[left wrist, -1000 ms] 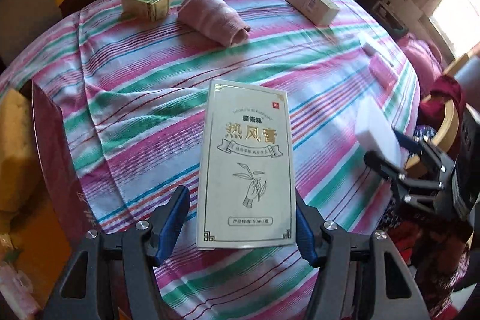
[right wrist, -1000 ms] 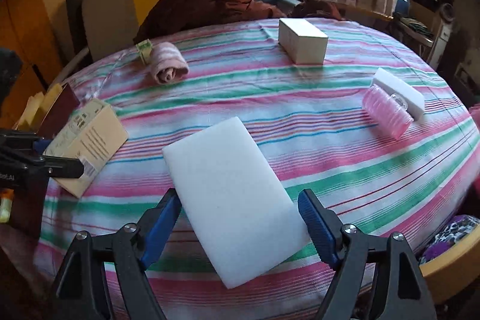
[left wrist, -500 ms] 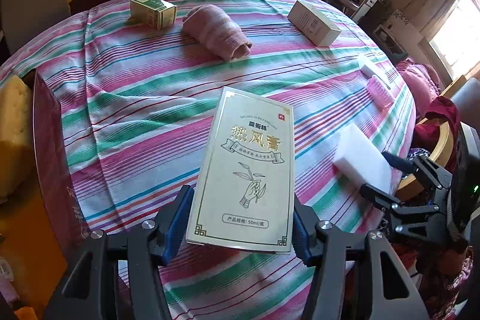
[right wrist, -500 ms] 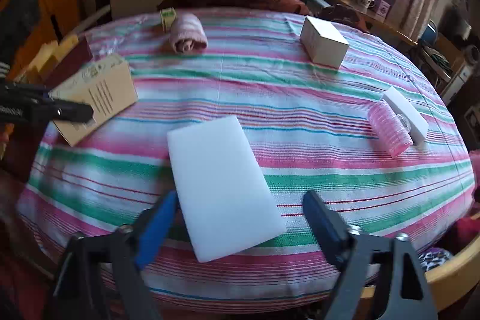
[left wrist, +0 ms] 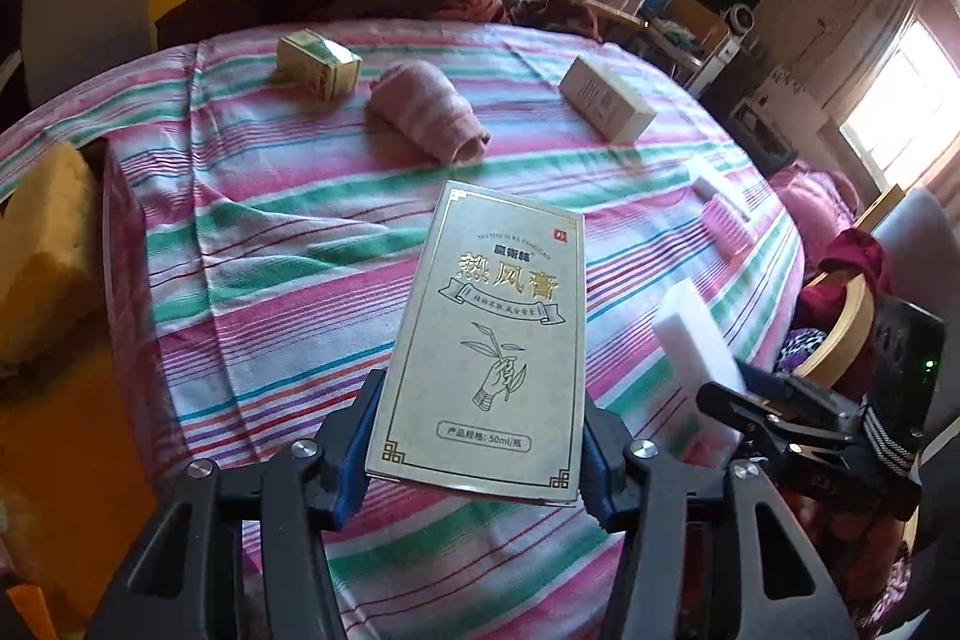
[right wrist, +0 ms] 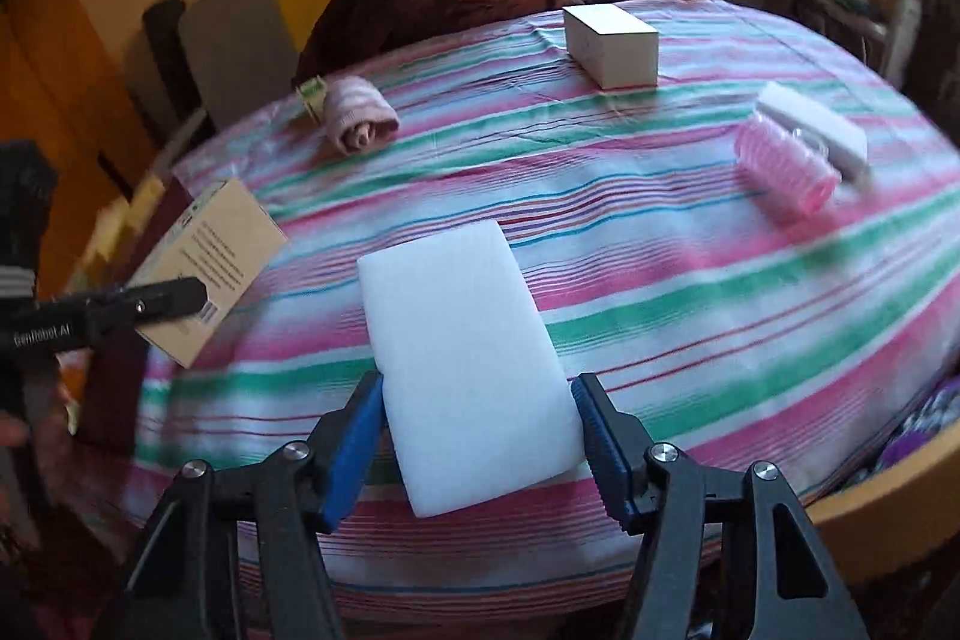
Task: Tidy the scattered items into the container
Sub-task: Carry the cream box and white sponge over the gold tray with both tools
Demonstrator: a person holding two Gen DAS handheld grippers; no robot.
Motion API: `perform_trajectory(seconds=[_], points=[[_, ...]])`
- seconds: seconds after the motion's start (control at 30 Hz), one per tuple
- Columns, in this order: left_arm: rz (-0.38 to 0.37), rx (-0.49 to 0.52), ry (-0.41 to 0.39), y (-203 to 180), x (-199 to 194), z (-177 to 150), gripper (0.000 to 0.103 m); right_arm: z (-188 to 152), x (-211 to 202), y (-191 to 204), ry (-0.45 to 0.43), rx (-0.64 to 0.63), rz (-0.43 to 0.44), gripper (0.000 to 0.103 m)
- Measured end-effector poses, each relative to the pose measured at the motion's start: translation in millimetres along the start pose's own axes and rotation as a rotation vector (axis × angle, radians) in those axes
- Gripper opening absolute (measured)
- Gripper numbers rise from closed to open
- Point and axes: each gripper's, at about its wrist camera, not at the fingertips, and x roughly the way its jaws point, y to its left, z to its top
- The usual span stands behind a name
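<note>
Left wrist view: two grippers, left gripper (left wrist: 477,451) and right gripper (left wrist: 729,394), one box (left wrist: 486,352), one sponge (left wrist: 696,352).

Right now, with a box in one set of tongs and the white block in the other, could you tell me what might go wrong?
1. The left tongs grip the gold-printed box only near its bottom end, so most of it sticks out past the pads; it might pivot or slip.
2. The right tongs pinch the white foam block near one end; it may flex and work loose.
3. Both loads are close together, so they could bump on the way to the dark red container.
</note>
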Motion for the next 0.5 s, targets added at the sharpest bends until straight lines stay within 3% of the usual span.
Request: perform_trajectory(seconds=[0.17,0.33,0.5], points=[[-0.016,-0.034,-0.037,8.6,-21.7,-11.7,0.056,-2.5,-7.3,15.7,-0.025,0.083,0.122,0.063],[-0.032,-0.054,-0.082,18.9,-55.0,-27.3,0.056,-1.4,-15.5,55.2,-0.049,0.055,0.217,0.064],[0.023,-0.109,-0.151,49.8,-95.0,-40.3,0.056,7.2,-24.4,107.7,-0.08,0.002,0.32,0.064]])
